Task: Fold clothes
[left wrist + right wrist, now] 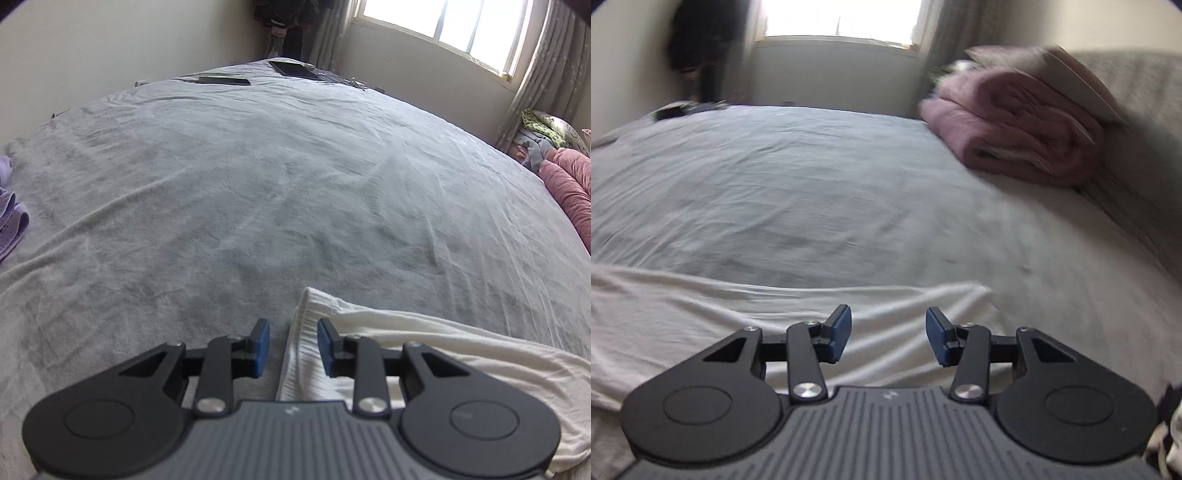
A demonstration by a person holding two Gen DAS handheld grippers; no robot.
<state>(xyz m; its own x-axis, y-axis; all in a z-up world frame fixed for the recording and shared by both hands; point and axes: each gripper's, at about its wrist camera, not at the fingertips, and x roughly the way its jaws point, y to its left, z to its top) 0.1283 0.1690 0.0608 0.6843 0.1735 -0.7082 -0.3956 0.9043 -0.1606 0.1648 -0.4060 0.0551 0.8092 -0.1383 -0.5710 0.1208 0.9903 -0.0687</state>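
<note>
Nearest the lens in the left wrist view is the left gripper [293,347], its blue pads [262,347] parted by a moderate gap; the ribbed hem of a white garment [424,354] rises between them, but neither pad presses on the cloth, so nothing is pinched. The garment lies flat on the near part of the grey bed cover [258,184], spreading from the gripper toward the right edge of that view. In the right wrist view the right gripper [888,339] hovers over the same white garment [720,314], its pads [840,334] standing wide apart with only cloth below and nothing gripped; this view is smeared by motion blur. The garment there runs as a wrinkled band from the left edge to a corner just beyond the right pad. Farther out, a lilac garment [13,218] lies crumpled at the left edge of the bed, well apart from the white one. A folded pink blanket [1015,125] sits at the far right of the bed. Dark flat objects [295,70] lie along the far edge, below a bright window [461,26] with pale curtains [546,66].
</note>
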